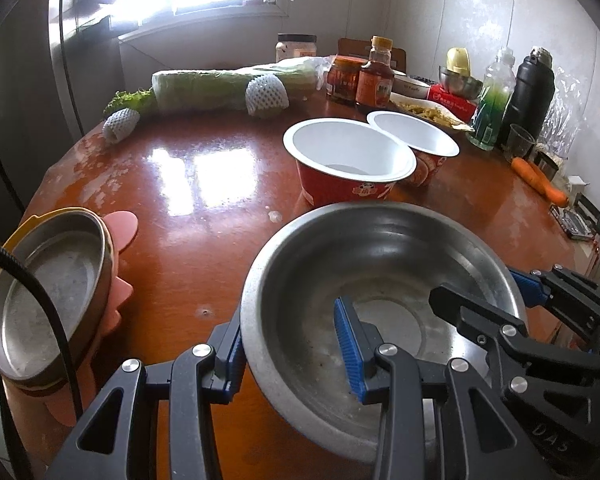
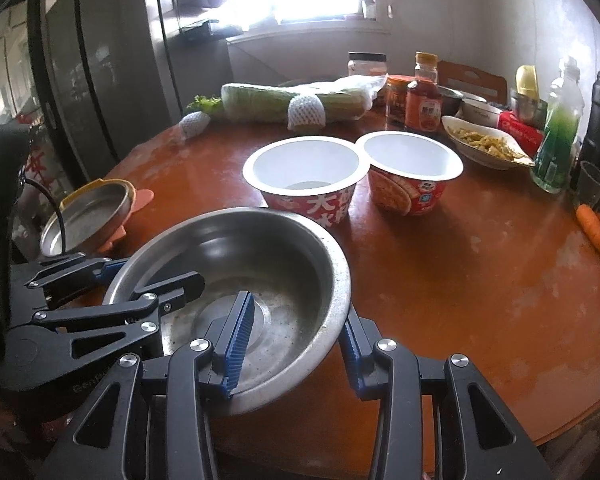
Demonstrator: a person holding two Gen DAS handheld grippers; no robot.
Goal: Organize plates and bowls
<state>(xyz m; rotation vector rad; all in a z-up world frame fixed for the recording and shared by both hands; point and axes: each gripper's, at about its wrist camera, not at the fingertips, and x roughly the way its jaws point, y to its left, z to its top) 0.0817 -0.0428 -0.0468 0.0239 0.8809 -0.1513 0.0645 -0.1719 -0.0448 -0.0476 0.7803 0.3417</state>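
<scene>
- Round wooden table (image 1: 204, 184), glossy orange-brown, back edge crowded with cabbage (image 1: 228, 84), sauce bottles, a black flask, carrots (image 1: 540, 184) at the right.
- Steel bowl (image 1: 380, 280), biggest task item, at the near edge of the table, mouth up, slightly tipped; round, so no real long axis, opening faces up and a bit toward the cameras. Can't tell if the base is on the table or just above it.
- Both grippers are on this bowl, opposite sides of the rim.
- Left gripper (image 1: 292, 356): narrow, clamped on the near-left rim, one blue pad inside the bowl, one outside.
- Right gripper (image 2: 296, 340): narrow, clamped on the near-right rim, same straddle, inner pad against the wall.
- Two red instant-noodle cups (image 2: 306, 176) and (image 2: 410, 172), empty, upright, rims touching, just behind the steel bowl, mid-table.
- Small steel dish (image 1: 44, 296) in a yellow-and-pink holder, at the left table edge, tilted toward the left camera, well apart from the bowl.
- Step in hand (my read): two-handed carry or set-down of the steel bowl.
- Next move calls for: keeping both grips level so the bowl doesn't tip, settling it flat, then letting go on both sides; the cups look like the next items to stack.
</scene>
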